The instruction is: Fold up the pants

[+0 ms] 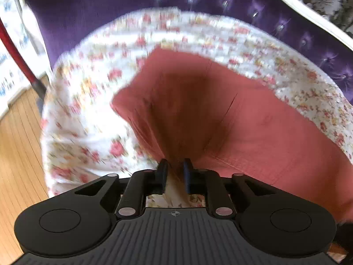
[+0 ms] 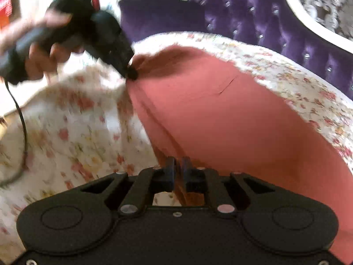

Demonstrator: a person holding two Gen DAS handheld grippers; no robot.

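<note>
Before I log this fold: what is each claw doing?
Left claw: shut on the salmon-pink pants.
Right claw: shut on the same pants, at another edge.

The flowered sheet (image 1: 88, 114) is smeared by motion blur. The pants (image 1: 253, 132) run off the right edge, their far end unseen.

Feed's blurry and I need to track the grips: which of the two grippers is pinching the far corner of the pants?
The left gripper: it grips the pants at the far corner, while the right gripper pinches the near edge.
</note>
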